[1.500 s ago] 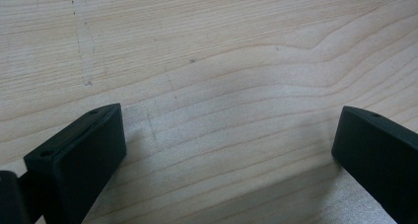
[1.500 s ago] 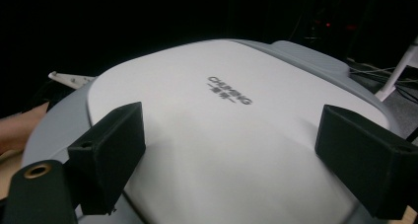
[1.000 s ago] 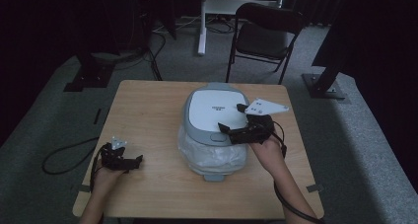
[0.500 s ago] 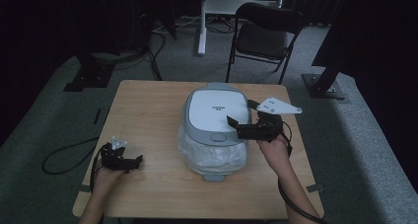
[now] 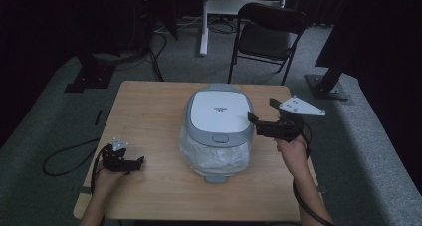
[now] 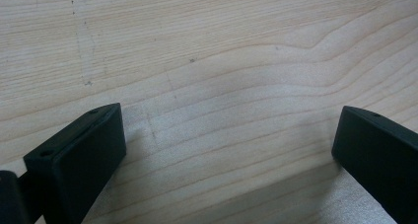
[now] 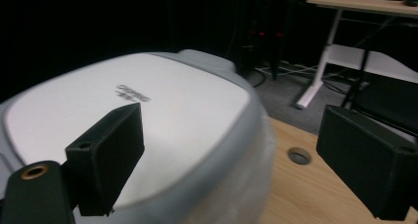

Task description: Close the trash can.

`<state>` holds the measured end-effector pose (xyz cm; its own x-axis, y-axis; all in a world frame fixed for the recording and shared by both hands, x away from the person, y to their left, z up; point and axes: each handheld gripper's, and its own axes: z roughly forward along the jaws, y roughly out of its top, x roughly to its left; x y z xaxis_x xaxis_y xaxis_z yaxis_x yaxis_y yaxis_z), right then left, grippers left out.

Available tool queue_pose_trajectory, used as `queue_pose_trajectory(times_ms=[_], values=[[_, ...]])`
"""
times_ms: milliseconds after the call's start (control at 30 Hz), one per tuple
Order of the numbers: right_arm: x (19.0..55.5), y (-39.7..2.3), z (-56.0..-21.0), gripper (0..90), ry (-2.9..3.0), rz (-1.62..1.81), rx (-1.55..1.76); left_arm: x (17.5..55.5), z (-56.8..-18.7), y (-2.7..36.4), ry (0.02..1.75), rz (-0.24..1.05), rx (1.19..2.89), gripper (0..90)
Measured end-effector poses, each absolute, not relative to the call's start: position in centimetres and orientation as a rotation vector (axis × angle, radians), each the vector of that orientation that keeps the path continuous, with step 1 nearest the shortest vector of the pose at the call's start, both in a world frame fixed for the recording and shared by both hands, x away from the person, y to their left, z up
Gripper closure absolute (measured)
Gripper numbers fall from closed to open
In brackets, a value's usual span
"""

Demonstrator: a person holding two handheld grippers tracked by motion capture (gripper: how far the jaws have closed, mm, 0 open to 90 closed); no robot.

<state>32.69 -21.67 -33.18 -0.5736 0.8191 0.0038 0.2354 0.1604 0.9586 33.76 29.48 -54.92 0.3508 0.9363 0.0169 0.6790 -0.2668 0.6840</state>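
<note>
Right tongs (image 5: 259,121) gape at the cooker (image 5: 219,126)'s right edge, approaching its lid; next they must seat there; left tongs (image 5: 134,162) rest open, well left of the cooker.

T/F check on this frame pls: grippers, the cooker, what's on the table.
1. The right gripper is shut on the rice cooker. False: its jaws stand wide apart at the cooker's right edge, gripping nothing.
2. The cooker's lid is closed. True.
3. The left gripper is open over bare wooden table. True; the left gripper view shows wood grain between its jaws.
4. The cooker's lower body is bare metal. False: clear plastic wrap covers it.
5. A folding chair stands on the floor beyond the table. True.
</note>
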Motion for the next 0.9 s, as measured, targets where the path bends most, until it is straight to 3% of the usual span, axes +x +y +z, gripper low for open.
queue_pose_trajectory(times_ms=[900], values=[[32.7, -26.6, -38.3, 10.4, 1.839, 1.305, 1.173, 33.8, -54.9, 29.5, 1.402, 0.575, 2.036, 0.7]])
